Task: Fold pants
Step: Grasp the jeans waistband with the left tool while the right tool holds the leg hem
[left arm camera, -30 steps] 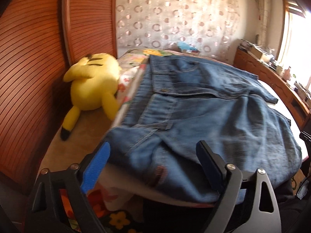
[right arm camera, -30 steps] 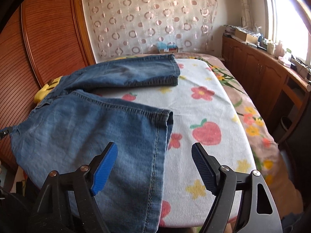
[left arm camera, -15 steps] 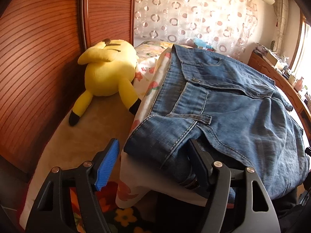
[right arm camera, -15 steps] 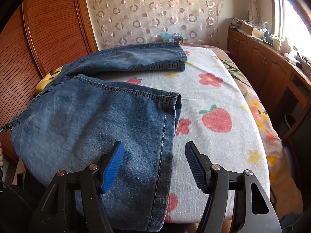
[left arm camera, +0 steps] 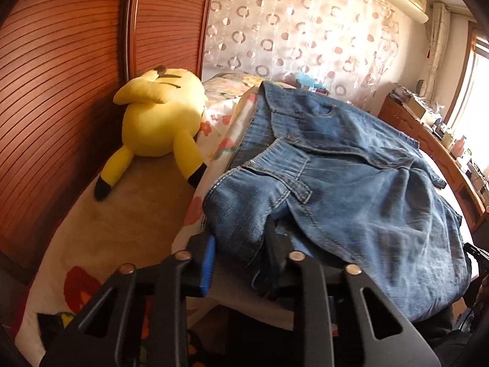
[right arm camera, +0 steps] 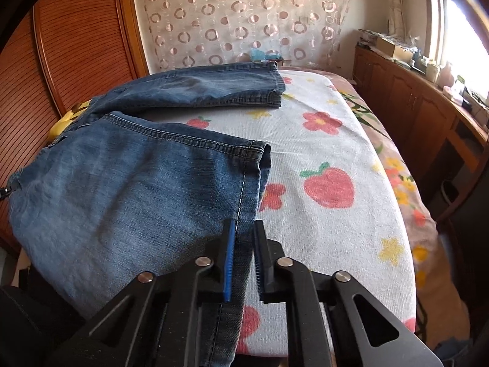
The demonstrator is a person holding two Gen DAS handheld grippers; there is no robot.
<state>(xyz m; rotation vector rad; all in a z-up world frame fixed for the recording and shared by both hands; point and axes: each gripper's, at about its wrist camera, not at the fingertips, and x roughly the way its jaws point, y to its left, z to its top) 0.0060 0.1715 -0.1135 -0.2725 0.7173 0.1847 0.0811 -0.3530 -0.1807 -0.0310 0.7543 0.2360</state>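
- Left wrist view: the jeans (left arm camera: 351, 177) lay spread over the centre and right of the frame on a flower-printed cover (left arm camera: 220, 128), the waistband end nearest the camera at lower centre
- The left gripper (left arm camera: 240, 253) sat at the bottom centre with its jaws closing on a bunched corner of the waistband; a thick wad of denim filled the gap and both pads looked pressed into it
- That corner, with waistband, belt loop and seams stacked, would likely be the stiffest and bulkiest part of the garment, so it gave a firm hold that should not slip out, though the jaws could not meet around it
- A yellow plush toy (left arm camera: 159, 122) lay in the left half of the frame beside the pants, against a ribbed wooden panel (left arm camera: 61, 76), apart from the denim
- Right wrist view: the near leg of the jeans (right arm camera: 122, 189) filled the left and centre of the frame, its hem (right arm camera: 259, 168) running down to the bottom centre; the far leg stretched across the upper middle
- The right gripper (right arm camera: 244, 257) at the bottom centre had its jaws drawn nearly together, pinching the hem edge of the near leg, with only thin cloth between the blue pads
- Denim of this kind probably carried some weight and would sag between two held points; being soft, it should drape and crease where laid rather than keep a shape
- The stitched hem was a sensible place to grip, as its doubled cloth was less likely to pull free than a single layer
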